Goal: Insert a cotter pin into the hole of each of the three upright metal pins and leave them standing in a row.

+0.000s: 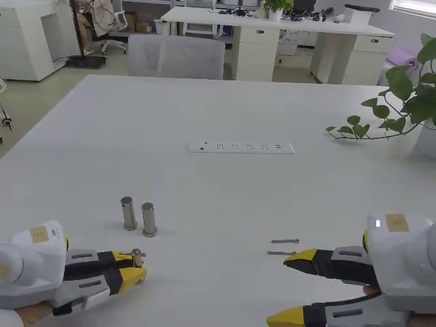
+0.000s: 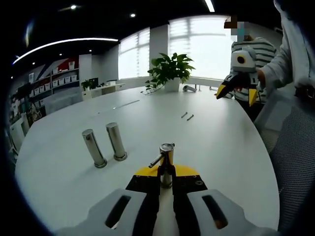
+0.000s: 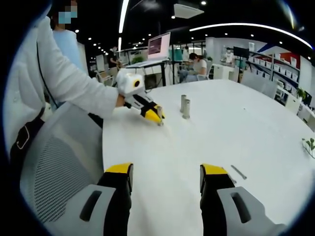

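My left gripper (image 2: 166, 178) is shut on a short metal pin (image 2: 167, 158), held upright just above the table. A thin cotter pin (image 2: 155, 161) sticks out sideways near the pin's top. In the head view this gripper (image 1: 138, 267) is at the lower left with the pin (image 1: 137, 257). Two more metal pins (image 1: 129, 213) (image 1: 149, 219) stand upright side by side just beyond it. Two loose cotter pins (image 1: 285, 241) (image 1: 281, 253) lie flat on the table at the right. My right gripper (image 1: 291, 289) is open beside them, its upper fingertip close to the nearer one, with nothing between its fingers (image 3: 214, 172).
A white power strip (image 1: 241, 147) lies across the middle of the white table (image 1: 225, 191). A potted plant (image 1: 402, 102) trails over the far right edge. A mesh chair back (image 3: 59, 147) and a person in a white sleeve are at the near side.
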